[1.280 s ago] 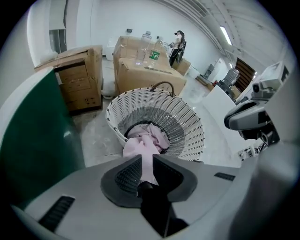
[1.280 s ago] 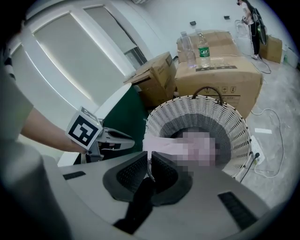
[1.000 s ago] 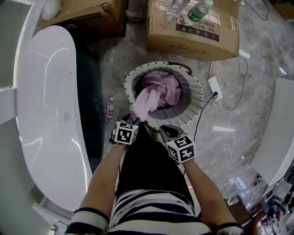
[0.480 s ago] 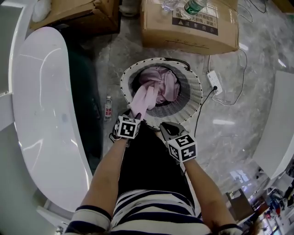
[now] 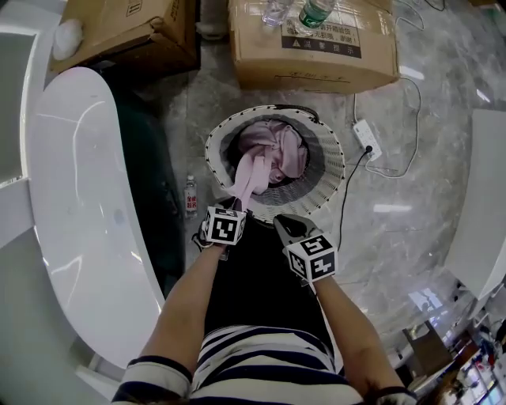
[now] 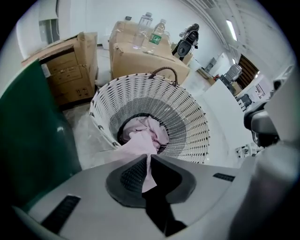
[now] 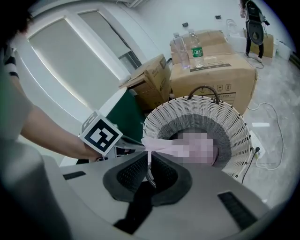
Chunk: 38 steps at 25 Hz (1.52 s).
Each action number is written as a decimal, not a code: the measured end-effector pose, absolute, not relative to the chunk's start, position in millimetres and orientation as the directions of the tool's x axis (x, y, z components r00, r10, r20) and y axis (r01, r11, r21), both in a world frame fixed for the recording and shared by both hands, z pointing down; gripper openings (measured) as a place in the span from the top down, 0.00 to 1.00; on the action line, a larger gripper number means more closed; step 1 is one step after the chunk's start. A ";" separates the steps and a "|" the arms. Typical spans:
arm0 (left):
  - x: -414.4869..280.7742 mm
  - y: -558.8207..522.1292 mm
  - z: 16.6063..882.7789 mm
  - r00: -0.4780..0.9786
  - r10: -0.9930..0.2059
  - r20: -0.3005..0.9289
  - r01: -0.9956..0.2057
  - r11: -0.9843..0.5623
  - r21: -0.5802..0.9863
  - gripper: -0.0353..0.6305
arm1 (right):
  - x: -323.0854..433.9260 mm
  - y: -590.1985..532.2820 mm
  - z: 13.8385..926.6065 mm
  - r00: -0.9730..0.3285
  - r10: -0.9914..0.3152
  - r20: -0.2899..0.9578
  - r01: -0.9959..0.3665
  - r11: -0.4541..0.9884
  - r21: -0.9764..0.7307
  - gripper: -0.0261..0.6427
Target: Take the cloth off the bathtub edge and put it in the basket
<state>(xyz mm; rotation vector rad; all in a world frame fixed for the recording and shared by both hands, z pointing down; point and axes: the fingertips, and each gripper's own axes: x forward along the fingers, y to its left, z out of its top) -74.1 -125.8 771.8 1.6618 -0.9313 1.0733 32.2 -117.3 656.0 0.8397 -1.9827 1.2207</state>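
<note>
A white woven basket (image 5: pixel 336 170) stands on the floor in front of me with the pink cloth (image 5: pixel 273 150) bunched inside it. One strip of the cloth (image 6: pixel 140 143) trails over the near rim to my left gripper (image 5: pixel 234 209). Its jaws have just been closing, and the left gripper (image 6: pixel 148 161) now pinches the strip's end. My right gripper (image 5: pixel 281 222) hovers at the near rim, right of the strip. The right gripper (image 7: pixel 149 157) is shut, with the cloth passing just beyond its tips. The left gripper (image 7: pixel 139 142) shows in that view too.
The white bathtub (image 5: pixel 79 198) curves along the left, with a dark green panel (image 5: pixel 150 174) beside it. A small bottle (image 5: pixel 190 196) stands on the floor left of the basket. Cardboard boxes (image 5: pixel 312 47) with water bottles (image 5: pixel 315 12) sit behind. A power strip (image 5: pixel 368 139) and cable lie at the right.
The trailing strip of cloth has narrowed and now runs taut from the basket to the left gripper. Both grippers sit in nearly the same places at the near rim.
</note>
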 end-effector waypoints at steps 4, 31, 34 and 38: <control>-62.5 -140.1 752.0 0.365 -0.133 0.922 -0.891 -0.337 0.304 0.89 | 37.3 -118.9 650.7 -0.576 -0.211 0.789 -0.802 0.333 -0.496 0.90; 26.1 -194.9 645.9 0.552 -0.179 0.814 -0.690 -0.647 0.325 0.91 | 89.7 -133.9 624.4 -0.486 -0.435 0.758 -0.864 0.105 -0.493 0.90; 21.7 -197.7 646.6 0.540 -0.191 0.820 -0.693 -0.653 0.304 0.91 | 89.0 -132.3 623.5 -0.486 -0.433 0.759 -0.864 0.106 -0.492 0.90; 21.1 -197.4 643.3 0.544 -0.197 0.816 -0.697 -0.647 0.309 0.91 | 86.8 -130.1 622.1 -0.491 -0.429 0.758 -0.863 0.118 -0.492 0.90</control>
